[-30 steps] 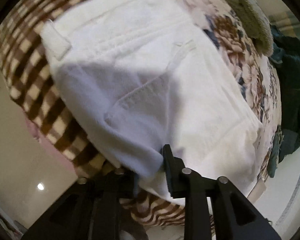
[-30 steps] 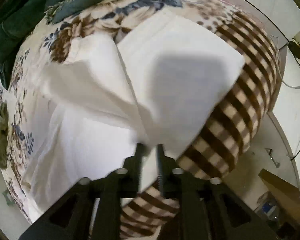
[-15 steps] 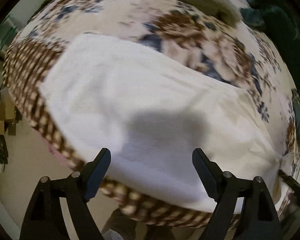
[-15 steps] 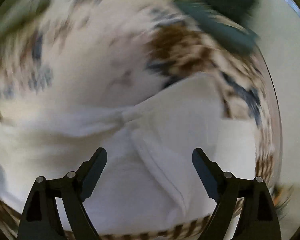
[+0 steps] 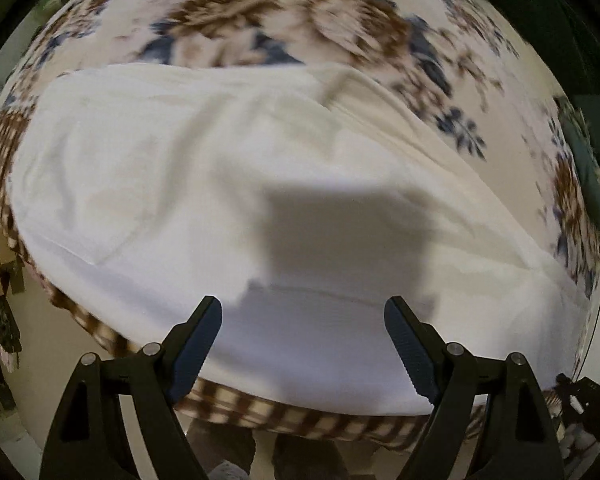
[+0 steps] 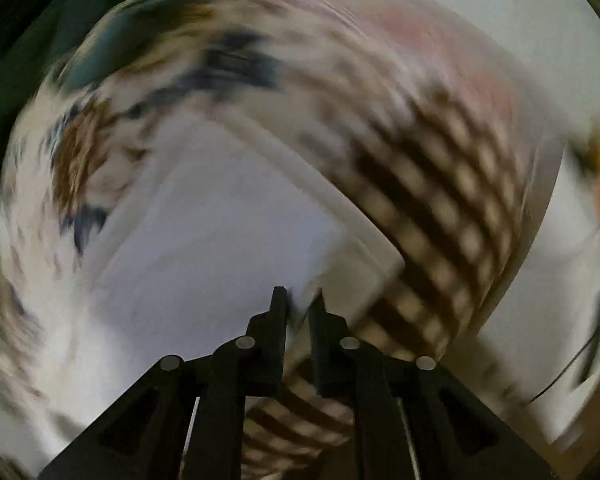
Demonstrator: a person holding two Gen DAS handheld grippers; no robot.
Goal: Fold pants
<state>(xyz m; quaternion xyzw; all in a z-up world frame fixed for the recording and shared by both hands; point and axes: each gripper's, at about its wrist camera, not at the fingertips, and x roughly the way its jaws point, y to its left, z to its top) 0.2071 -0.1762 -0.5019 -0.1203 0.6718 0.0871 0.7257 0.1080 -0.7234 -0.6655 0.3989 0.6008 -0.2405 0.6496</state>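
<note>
White pants (image 5: 228,184) lie folded flat across a bed, near its checked front edge. My left gripper (image 5: 303,320) is open and empty, its fingers hovering over the near edge of the pants. In the blurred right wrist view the pants (image 6: 204,232) fill the lower middle. My right gripper (image 6: 299,304) is shut on a corner of the white cloth near the bed's edge.
The bed has a floral cover (image 5: 300,12) with a brown checked border (image 5: 260,404) hanging over the front. Dark green cloth (image 5: 592,176) lies at the far right of the bed. Pale floor (image 5: 40,360) shows below the edge.
My left gripper let go of the pants, opened and pulled back to face them. My right gripper opened, swung round quickly and closed on a corner of the cloth.
</note>
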